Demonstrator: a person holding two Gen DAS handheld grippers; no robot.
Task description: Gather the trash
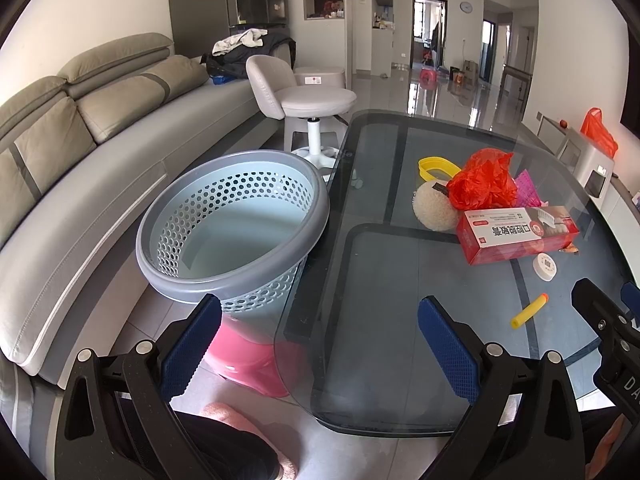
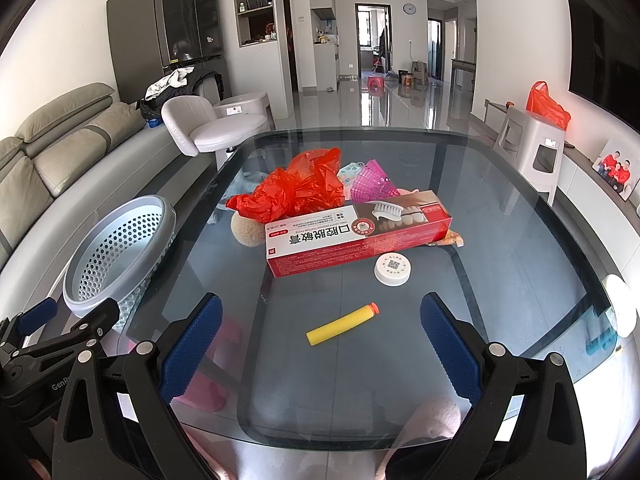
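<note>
Lying ahead between the right gripper's (image 2: pixel 320 344) spread, empty fingers: yellow foam dart (image 2: pixel 342 323).

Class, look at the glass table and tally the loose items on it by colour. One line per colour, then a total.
Red: 2, plastic bag, toothpaste box
Yellow: 2, foam dart, ring
White or cream: 2, round cap, sponge ball
Pink: 1, mesh basket
Total: 7

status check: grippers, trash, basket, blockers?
Left gripper and right gripper jaws open, empty. Trash on glass table: foam dart, toothpaste box, red bag. Basket empty. No blockers.
</note>
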